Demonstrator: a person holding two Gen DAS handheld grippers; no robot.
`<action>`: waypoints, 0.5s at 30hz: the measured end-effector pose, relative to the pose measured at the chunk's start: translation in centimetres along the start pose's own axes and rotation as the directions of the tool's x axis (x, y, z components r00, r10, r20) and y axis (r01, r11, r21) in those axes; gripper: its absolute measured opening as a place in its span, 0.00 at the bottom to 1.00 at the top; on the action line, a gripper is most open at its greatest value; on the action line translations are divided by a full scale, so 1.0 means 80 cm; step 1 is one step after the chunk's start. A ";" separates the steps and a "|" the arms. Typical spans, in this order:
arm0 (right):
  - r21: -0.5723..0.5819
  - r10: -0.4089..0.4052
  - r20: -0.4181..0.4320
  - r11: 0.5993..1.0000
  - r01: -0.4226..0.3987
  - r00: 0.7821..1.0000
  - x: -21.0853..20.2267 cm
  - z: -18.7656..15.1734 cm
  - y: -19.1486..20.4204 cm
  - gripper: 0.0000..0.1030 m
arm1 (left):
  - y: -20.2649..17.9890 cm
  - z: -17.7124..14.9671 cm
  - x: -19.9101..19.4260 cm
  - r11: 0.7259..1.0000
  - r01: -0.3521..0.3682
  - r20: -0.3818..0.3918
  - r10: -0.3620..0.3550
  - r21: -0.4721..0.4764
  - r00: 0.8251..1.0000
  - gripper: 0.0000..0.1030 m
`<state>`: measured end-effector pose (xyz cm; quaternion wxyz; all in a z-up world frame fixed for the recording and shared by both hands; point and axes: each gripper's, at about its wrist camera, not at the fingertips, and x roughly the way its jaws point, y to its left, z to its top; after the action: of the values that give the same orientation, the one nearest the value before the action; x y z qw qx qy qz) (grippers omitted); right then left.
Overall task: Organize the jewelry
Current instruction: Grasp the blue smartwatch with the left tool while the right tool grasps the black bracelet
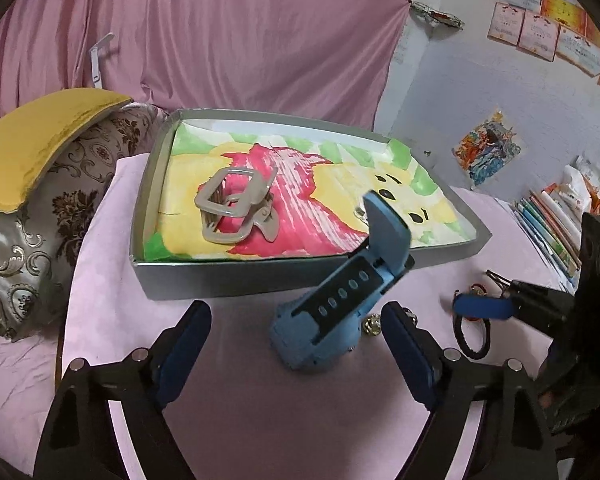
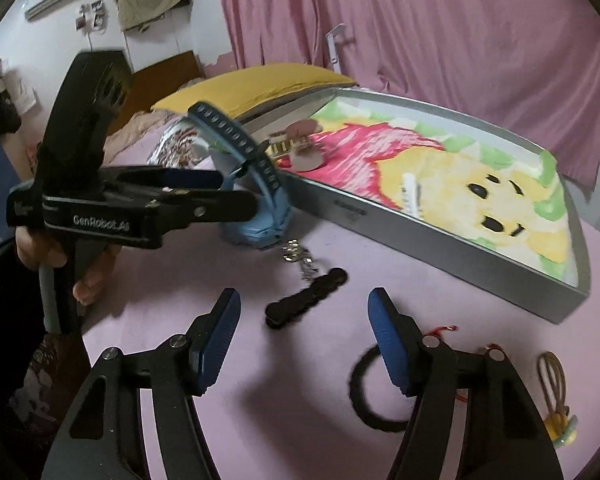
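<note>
The left gripper (image 1: pixel 296 344) hung with its jaws spread on either side of the blue watch (image 1: pixel 336 312), the pads not pressing on it — nothing was held yet. The right gripper (image 2: pixel 304 340) stood partly open too, empty, its fingers straddling bare pink cloth just short of a black hair clip (image 2: pixel 306 298) lying toward twelve o'clock from it.

The job looked barely begun. In the grey tray (image 1: pixel 220 276), lined with a painted bear picture, I could make out a beige claw clip (image 1: pixel 236 208) at about ten o'clock from the watch, and something small and pale further right that I couldn't identify. All the rest lay outside on the pink bedcover (image 1: pixel 228 420): the watch just beside the tray's near wall, a small silver chain (image 2: pixel 298 256) between watch and hair clip, a black hair tie (image 2: pixel 364 396) under the right gripper's finger, a bit of red cord at two o'clock from that gripper, and a brown elastic with a yellow charm (image 2: pixel 556 396) off at three o'clock.

By my reckoning, each hand was lining up its own piece — watch for the left, black clip for the right.
</note>
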<state>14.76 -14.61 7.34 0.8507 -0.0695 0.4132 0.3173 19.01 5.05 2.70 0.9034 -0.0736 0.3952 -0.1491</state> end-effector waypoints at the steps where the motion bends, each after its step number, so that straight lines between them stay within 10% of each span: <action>1: -0.003 -0.004 -0.006 1.000 0.004 1.000 0.002 0.001 0.003 0.59 | 0.001 0.002 0.002 1.000 0.006 -0.006 -0.006 0.002 1.000 0.79; 15: 0.001 -0.091 -0.062 0.996 0.091 0.994 0.002 -0.003 -0.009 0.20 | -0.005 -0.003 0.017 0.995 0.096 -0.074 -0.094 0.019 0.993 0.63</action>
<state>15.10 -15.20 7.01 0.8511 -0.0964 0.4366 0.2751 19.61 4.20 1.74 0.8810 -0.0768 0.4224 -0.1990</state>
